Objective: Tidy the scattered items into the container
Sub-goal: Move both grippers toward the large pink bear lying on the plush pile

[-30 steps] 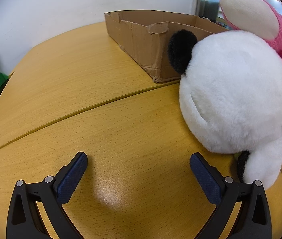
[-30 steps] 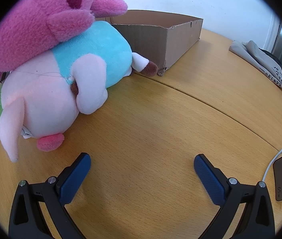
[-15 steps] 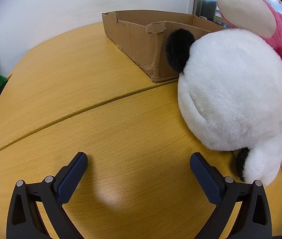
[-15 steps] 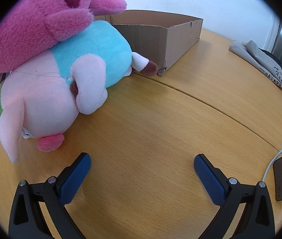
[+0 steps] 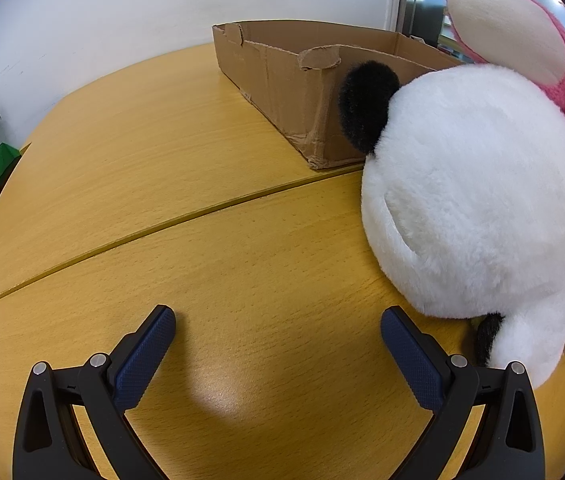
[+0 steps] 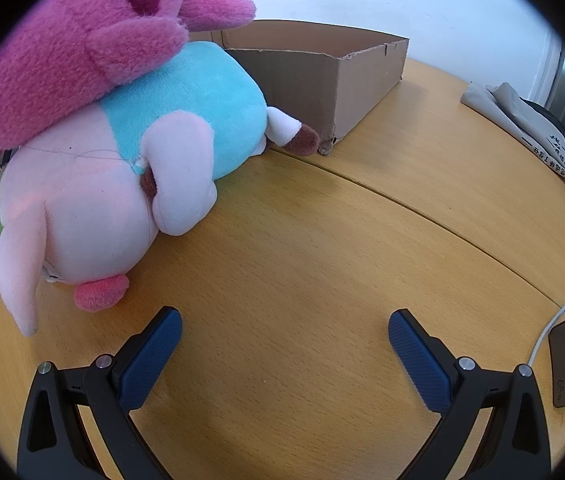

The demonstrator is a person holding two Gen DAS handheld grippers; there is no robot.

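Left gripper (image 5: 278, 320), right gripper (image 6: 285, 322): both agape

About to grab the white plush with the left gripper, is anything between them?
Nothing visible. The left gripper is open over bare table, and the white plush lies just right of its right finger.

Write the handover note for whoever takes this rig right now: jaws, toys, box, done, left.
Left gripper: jaws wide open, empty, low over the wooden table, its right finger close beside the white plush.
Right gripper: jaws wide open, empty, over bare table.
Toys: white plush, pink plush and the pale pink and blue plush lie piled together on the table, just in front of the cardboard box.
Done: no toy can be seen inside the box.
Left: grasp each plush and put it in the box. Nearest is the white one, for the left gripper.
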